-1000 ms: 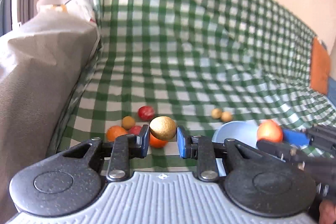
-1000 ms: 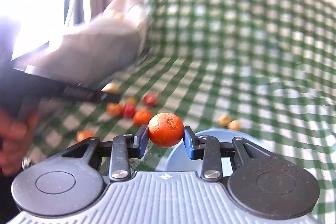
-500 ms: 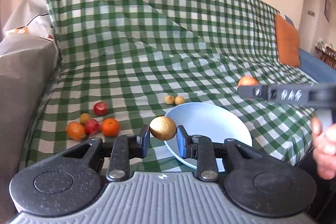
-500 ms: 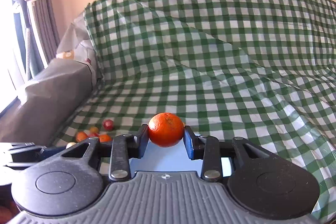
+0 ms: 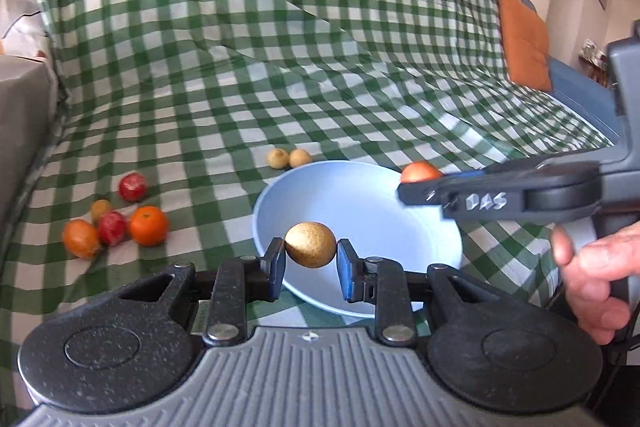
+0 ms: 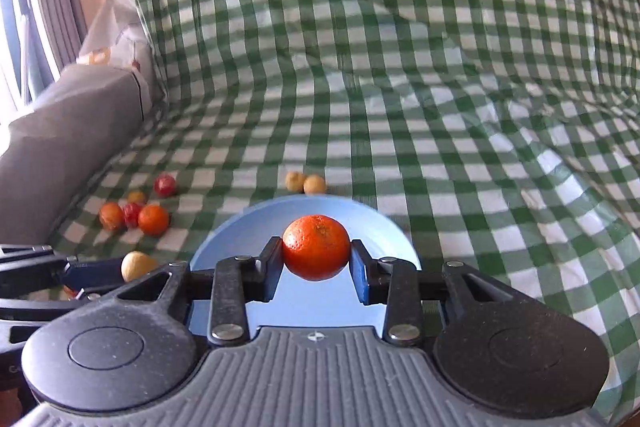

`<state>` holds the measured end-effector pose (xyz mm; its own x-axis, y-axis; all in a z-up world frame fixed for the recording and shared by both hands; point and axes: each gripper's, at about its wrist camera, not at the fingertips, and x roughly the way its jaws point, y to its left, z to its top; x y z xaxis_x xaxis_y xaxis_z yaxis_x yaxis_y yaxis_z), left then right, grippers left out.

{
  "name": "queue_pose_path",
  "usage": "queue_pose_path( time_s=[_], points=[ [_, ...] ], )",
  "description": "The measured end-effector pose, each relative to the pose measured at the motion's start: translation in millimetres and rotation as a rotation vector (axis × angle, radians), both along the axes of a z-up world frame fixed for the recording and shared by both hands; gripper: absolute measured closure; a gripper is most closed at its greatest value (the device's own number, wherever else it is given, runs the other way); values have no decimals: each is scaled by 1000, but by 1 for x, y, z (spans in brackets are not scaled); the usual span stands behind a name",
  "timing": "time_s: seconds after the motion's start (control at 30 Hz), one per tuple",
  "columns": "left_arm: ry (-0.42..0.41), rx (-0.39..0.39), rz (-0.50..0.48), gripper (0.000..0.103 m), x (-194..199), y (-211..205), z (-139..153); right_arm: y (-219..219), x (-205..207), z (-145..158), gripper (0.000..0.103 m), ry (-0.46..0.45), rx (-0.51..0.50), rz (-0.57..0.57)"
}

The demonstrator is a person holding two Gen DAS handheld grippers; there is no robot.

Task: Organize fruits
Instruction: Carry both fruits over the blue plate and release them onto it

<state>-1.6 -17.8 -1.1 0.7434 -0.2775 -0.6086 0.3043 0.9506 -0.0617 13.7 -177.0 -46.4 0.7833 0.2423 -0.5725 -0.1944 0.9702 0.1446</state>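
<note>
My left gripper [image 5: 311, 263] is shut on a small golden-brown fruit [image 5: 310, 244], held over the near left rim of the light blue bowl [image 5: 372, 215]. My right gripper [image 6: 316, 263] is shut on an orange [image 6: 316, 246] above the same bowl [image 6: 256, 223]. In the left wrist view the right gripper [image 5: 416, 185] reaches in from the right with the orange [image 5: 420, 171] over the bowl's far rim. In the right wrist view the left gripper's golden fruit [image 6: 137, 265] shows at the lower left. The bowl looks empty inside.
Loose fruit lies on the green checked cloth [image 5: 320, 87]: two oranges [image 5: 148, 225], red fruits [image 5: 133, 186] and a small yellow one left of the bowl, two small tan fruits [image 5: 289, 158] behind it. A grey armrest [image 6: 60, 143] stands left, an orange cushion [image 5: 524, 43] far right.
Both grippers moved toward the blue bowl, fruit still held. The left view swung right, so the bowl now sits centre; the right gripper has come lower over the bowl.
</note>
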Motion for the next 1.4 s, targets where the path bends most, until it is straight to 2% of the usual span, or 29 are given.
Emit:
queue_pose_path(
  time_s=[0.13, 0.37, 1.03, 1.07, 1.1, 1.13, 1.17, 1.2, 1.4],
  points=[
    [16, 5, -12, 73, 7, -7, -8, 5, 1, -10, 66, 28, -32, 8],
    [23, 26, -39, 73, 11, -16, -14, 9, 1, -11, 66, 20, -27, 6],
    [14, 11, -26, 73, 8, -8, -12, 8, 1, -6, 65, -12, -43, 28],
    [14, 10, -23, 71, 8, -8, -12, 8, 1, -6, 64, -12, -42, 26],
    [19, 10, -23, 66, 8, -8, -12, 8, 0, -6, 64, -15, -43, 21],
    [28, 5, -23, 59, 9, -7, -13, 8, 0, -6, 58, -16, -43, 19],
    [29, 3, -23, 58, 9, -7, -13, 8, 0, -5, 49, -17, -39, 17],
    [27, 7, -22, 58, 9, -7, -13, 7, 0, -5, 47, -19, -34, 18],
    [24, 12, -15, 58, 8, -6, -13, 8, -1, -4, 47, -28, -44, 4]
  ],
)
